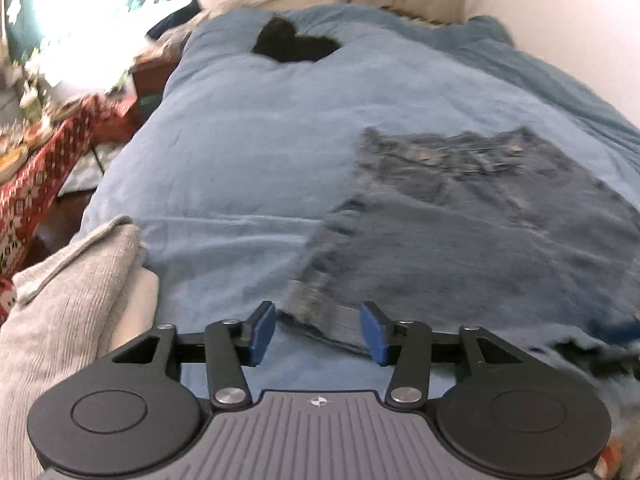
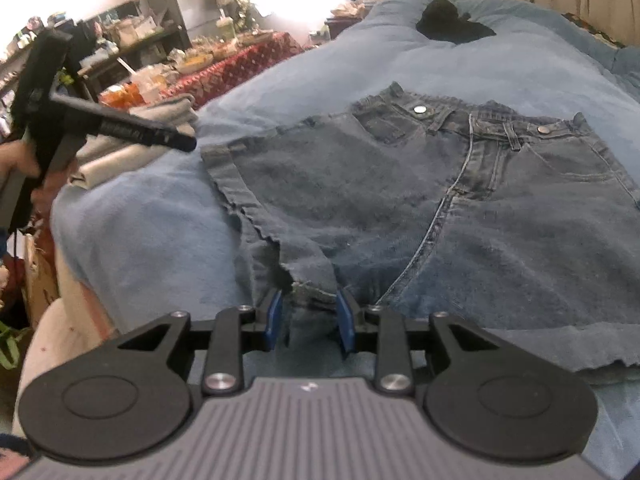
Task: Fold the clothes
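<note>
Denim shorts (image 2: pixel 420 208) are lying flat on the blue blanket (image 1: pixel 248 152) that is covering the bed, waistband at the far side and leg hems toward the two grippers. Going from the left: a folded grey knit (image 1: pixel 60 300) is sitting at the near-left edge of the bed, apart from the shorts. Next to it, the left gripper (image 1: pixel 318 330) is pointing down and forward at the near-left corner of the shorts, where a frayed hem (image 1: pixel 316 308) is showing between its blue pads; the jaws are standing apart and nothing is pressed between them, so the gripper is released. The left-wrist view is smeared, which suggests this hand is travelling rather than settled.

Further right, the right gripper (image 2: pixel 310 326) is aiming at the notch where the two leg openings meet, the torn hem edge lying just ahead of its fingertips. Its jaws are narrower but also parted, and the pads are not closing on the cloth, so it is gripping nothing either. In the right-wrist view the left tool is showing as a dark bar at the far left, held by a hand (image 2: pixel 16 164), over the grey knit.

The shorts' long axis is running across both views, left to right, along the waistband. The left gripper is nearer the left leg, the right one nearer the middle, so a fold of one side across the other would probably start from the left hem. Both hands are pitched downward at a similar slant.

A dark garment (image 1: pixel 294 46) is lying far up the bed, well apart.
</note>
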Tool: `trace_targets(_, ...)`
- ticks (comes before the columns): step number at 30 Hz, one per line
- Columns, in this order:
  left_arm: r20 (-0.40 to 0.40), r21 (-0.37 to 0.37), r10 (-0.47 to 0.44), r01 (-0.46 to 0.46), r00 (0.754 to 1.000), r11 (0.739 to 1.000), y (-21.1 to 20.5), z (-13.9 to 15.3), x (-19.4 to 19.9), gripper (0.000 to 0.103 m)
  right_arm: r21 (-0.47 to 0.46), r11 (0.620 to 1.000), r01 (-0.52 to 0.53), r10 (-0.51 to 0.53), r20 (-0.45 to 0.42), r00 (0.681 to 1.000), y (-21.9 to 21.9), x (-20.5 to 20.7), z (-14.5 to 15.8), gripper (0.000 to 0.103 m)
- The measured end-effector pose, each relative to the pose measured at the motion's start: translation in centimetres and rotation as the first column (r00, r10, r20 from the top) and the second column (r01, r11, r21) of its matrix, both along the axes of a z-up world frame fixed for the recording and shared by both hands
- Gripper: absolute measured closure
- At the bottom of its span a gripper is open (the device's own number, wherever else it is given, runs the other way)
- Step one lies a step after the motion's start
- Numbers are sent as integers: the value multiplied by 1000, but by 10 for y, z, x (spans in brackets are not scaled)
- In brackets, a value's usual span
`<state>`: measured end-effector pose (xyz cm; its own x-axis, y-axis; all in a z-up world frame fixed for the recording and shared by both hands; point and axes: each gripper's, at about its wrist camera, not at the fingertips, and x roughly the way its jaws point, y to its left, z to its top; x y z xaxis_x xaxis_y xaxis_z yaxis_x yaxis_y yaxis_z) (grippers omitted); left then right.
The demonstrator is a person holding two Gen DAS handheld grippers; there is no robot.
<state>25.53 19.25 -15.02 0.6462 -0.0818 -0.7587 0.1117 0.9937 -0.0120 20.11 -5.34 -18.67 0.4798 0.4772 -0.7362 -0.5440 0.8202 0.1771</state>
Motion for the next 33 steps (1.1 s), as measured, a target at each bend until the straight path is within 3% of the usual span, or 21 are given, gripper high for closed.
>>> trace_targets(3,-69,-14,39,-40,997,999,12,-20,23,47,2,999,32,-32,-16,999,0,3,-7,70)
trace_targets(6,-124,-79,68,-78,990,994,18,-37,36,51,19,998,60,-60,-33,998,-3,7,-14,70)
trace_targets(7,-123,-111,68,-82,990,990,18,-38,36,56,21,998,61,-60,-34,998,-3,7,-15,78)
trace_targets(8,-121,-142,69,-86,990,986,17,-39,36,82,21,998,59,-59,-33,998,-3,7,-15,84)
trace_targets(9,-112,-162,63,-81,992,984,16,-34,35,91,4,999,47,-47,-12,999,-1,5,-12,86)
trace_targets(10,-104,-181,57,-75,993,981,15,-29,34,91,-14,999,33,-33,11,999,0,2,-9,96)
trace_targets(15,39,-244,33,-22,999,970,15,29,30,92,-159,986,-53,82,180,980,9,-11,24,96)
trace_targets(18,49,-253,55,-41,997,967,26,35,31,92,-263,958,-112,180,253,951,22,-24,27,96)
trace_targets(22,-24,-226,92,-95,995,970,36,9,23,91,-242,957,-158,205,184,961,35,-31,5,96)
trace_targets(27,-102,-217,143,-162,984,963,45,-20,7,91,-155,980,-125,140,87,986,30,-31,-18,96)
trace_targets(30,-113,-235,167,-189,980,953,50,-24,10,91,-186,972,-142,165,116,979,30,-44,-23,95)
trace_targets(33,-118,-207,154,-176,981,962,47,-28,15,90,-193,969,-156,182,124,976,26,-54,-21,95)
